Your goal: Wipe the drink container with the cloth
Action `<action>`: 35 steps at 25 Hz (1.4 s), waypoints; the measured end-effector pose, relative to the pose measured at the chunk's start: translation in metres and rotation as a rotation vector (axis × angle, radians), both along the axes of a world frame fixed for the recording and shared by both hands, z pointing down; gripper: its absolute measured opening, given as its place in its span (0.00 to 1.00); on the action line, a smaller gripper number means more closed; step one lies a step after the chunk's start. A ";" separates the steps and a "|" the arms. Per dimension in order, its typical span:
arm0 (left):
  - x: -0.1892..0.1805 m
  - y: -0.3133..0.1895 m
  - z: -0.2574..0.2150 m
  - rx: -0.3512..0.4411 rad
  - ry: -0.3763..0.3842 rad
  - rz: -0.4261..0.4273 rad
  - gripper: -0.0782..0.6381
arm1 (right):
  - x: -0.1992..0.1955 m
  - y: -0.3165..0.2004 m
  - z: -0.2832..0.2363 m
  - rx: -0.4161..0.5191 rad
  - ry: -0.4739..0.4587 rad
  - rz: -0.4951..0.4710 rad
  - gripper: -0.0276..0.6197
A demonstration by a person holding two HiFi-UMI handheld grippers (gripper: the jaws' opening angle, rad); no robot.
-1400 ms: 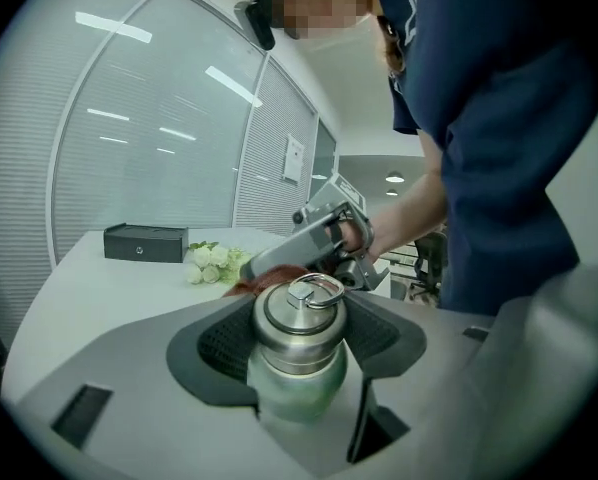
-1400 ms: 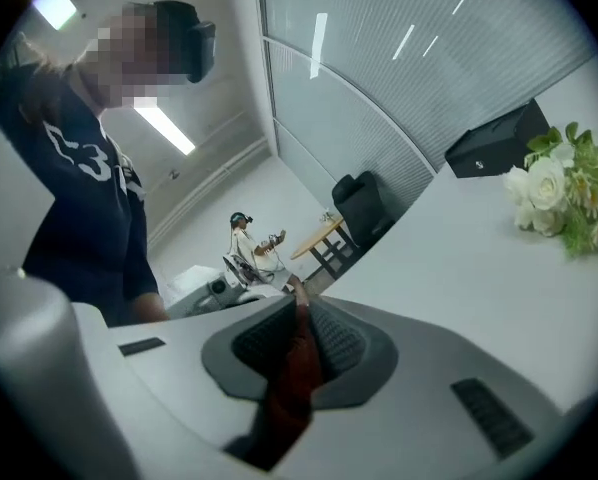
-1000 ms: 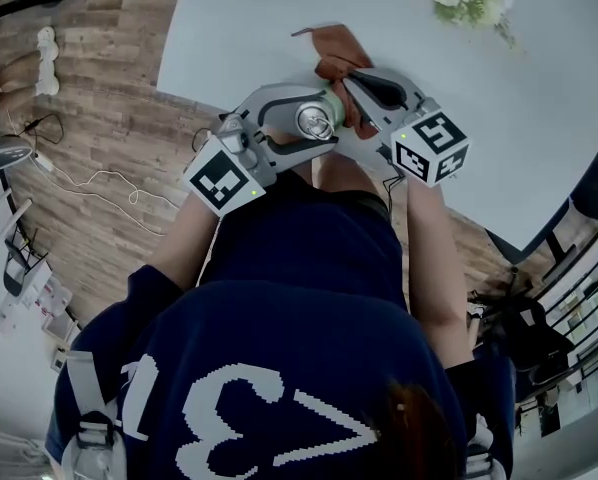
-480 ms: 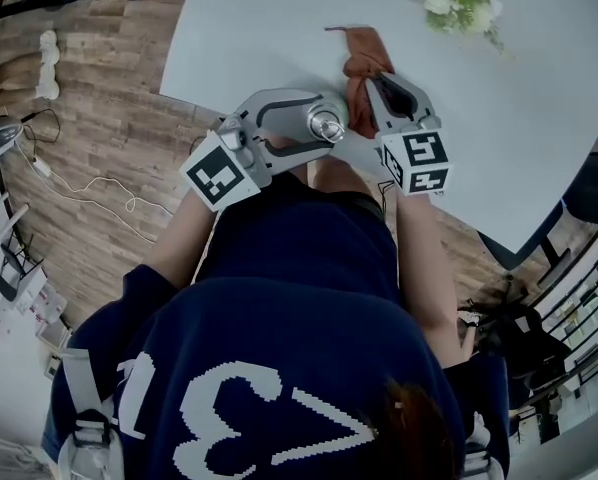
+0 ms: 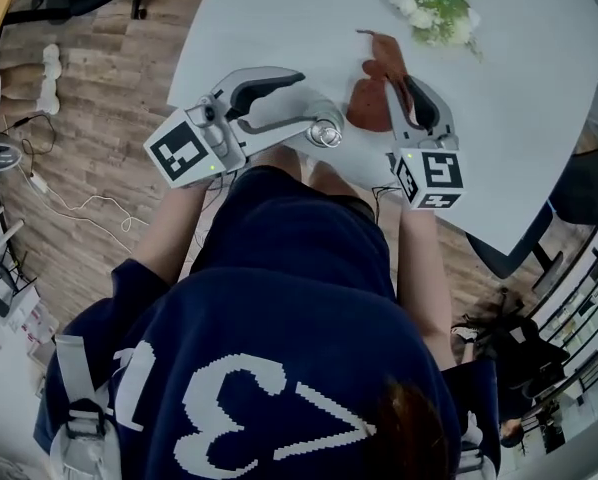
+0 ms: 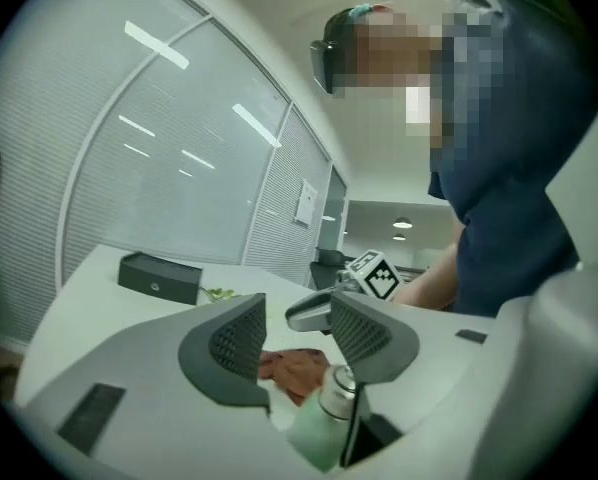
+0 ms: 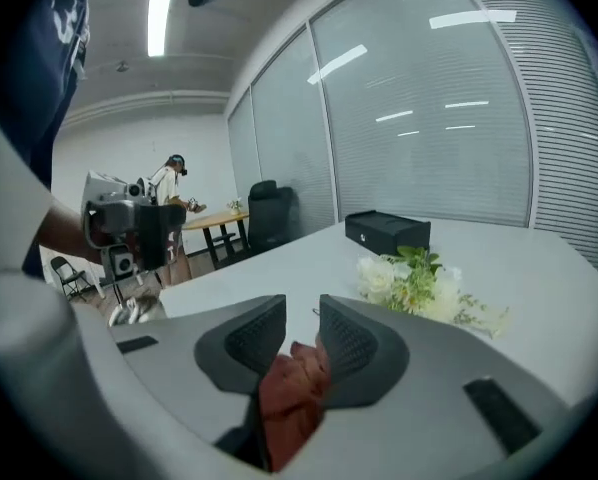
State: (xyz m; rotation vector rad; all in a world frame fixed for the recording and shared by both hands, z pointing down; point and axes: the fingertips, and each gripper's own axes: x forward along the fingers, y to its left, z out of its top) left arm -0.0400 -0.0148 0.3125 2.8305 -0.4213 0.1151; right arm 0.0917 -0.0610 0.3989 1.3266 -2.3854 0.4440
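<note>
Bottle [image 5: 326, 132] and cloth [image 5: 369, 103] sit side by side in the head view, close to the near edge of the white table [image 5: 279, 18]. The pale green drink bottle stands upright, silver cap toward the camera and long axis vertical, just off the tip of my left gripper [image 5: 309, 103]. The rust-brown cloth lies crumpled just right of it, trailing toward the far side alongside my right gripper [image 5: 404, 88], and a spray of white flowers [image 5: 439, 8] lies farther off. In the left gripper view my jaws stand wide, having just been closing a little, and neither pad presses on anything. The bottle rises below them by the base of the right jaw, cap up, with the cloth showing through the gap beyond; I judge it is set there to stand by itself. In the right gripper view my jaws have just been opening to a moderate gap. The cloth bunches low between them, leaning on the right jaw but not pinched, so I read the grip as loose. A black box [image 7: 387, 233] sits far back behind the flowers.
</note>
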 end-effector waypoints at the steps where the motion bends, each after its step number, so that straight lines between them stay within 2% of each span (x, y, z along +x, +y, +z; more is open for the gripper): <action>1: -0.006 -0.011 -0.008 0.037 -0.016 -0.035 0.36 | -0.001 -0.002 -0.013 0.020 -0.030 0.009 0.23; 3: -0.013 -0.030 -0.024 0.106 -0.035 -0.109 0.22 | 0.001 -0.007 -0.043 0.080 -0.100 0.036 0.20; 4: -0.015 -0.038 -0.032 0.133 -0.034 -0.143 0.17 | 0.001 -0.009 -0.060 0.118 -0.132 0.051 0.12; 6: -0.017 -0.051 -0.048 0.181 -0.027 -0.202 0.15 | 0.001 -0.012 -0.093 0.195 -0.183 0.076 0.09; 10: -0.015 -0.068 -0.063 0.253 -0.068 -0.283 0.14 | 0.005 -0.018 -0.151 0.321 -0.267 0.124 0.08; 14: -0.014 -0.078 -0.083 0.308 -0.039 -0.325 0.14 | 0.010 -0.016 -0.189 0.400 -0.290 0.150 0.08; 20: -0.020 -0.086 -0.095 0.316 -0.031 -0.373 0.14 | 0.017 -0.013 -0.211 0.441 -0.272 0.183 0.08; 35: -0.011 -0.090 -0.104 0.343 -0.044 -0.388 0.14 | 0.027 -0.010 -0.226 0.490 -0.235 0.222 0.08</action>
